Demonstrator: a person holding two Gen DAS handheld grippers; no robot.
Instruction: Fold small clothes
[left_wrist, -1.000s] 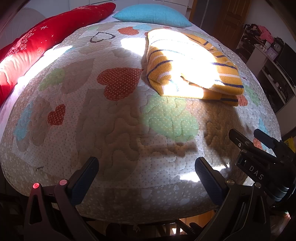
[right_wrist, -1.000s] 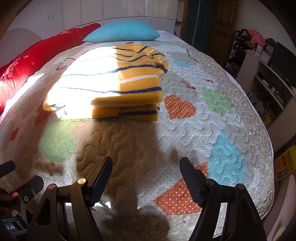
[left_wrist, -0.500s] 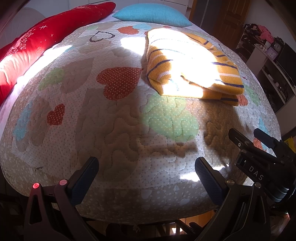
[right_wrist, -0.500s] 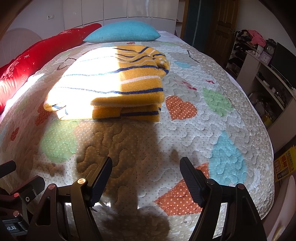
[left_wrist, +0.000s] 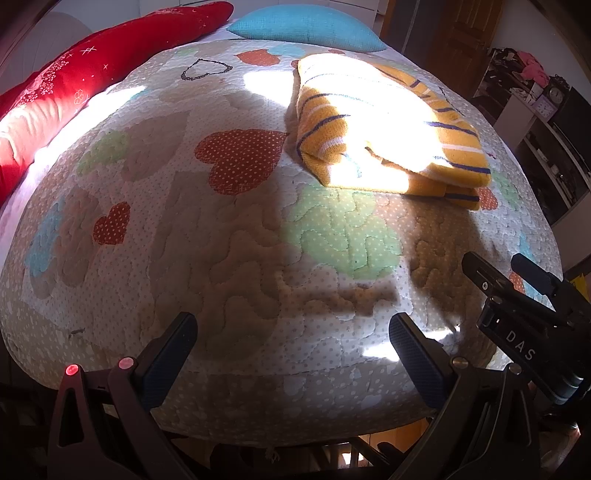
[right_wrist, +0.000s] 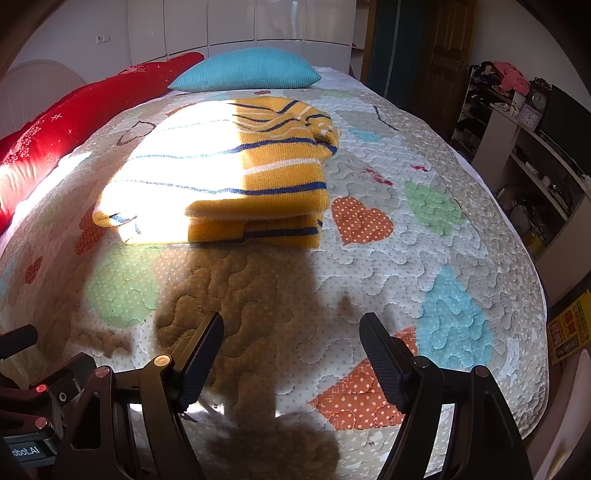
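Yellow striped sweater (right_wrist: 236, 181) (navy, white stripes), folded flat, on quilt (right_wrist: 369, 280)

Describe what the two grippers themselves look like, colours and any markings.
The left gripper has a dark frame, textured dark-blue pads, two red dots and a silver screw. The right gripper matches, with black ribbed pads and copper-toned screws. Seen from the left view, its body carries white letters "DAS".

One folded striped sweater (right_wrist: 236, 181) lies on one quilt-covered bed (right_wrist: 369, 280). One blue pillow (right_wrist: 247, 70), one red bolster (right_wrist: 74, 114). Two clocks (right_wrist: 532, 107) on one shelf unit (right_wrist: 524, 155).
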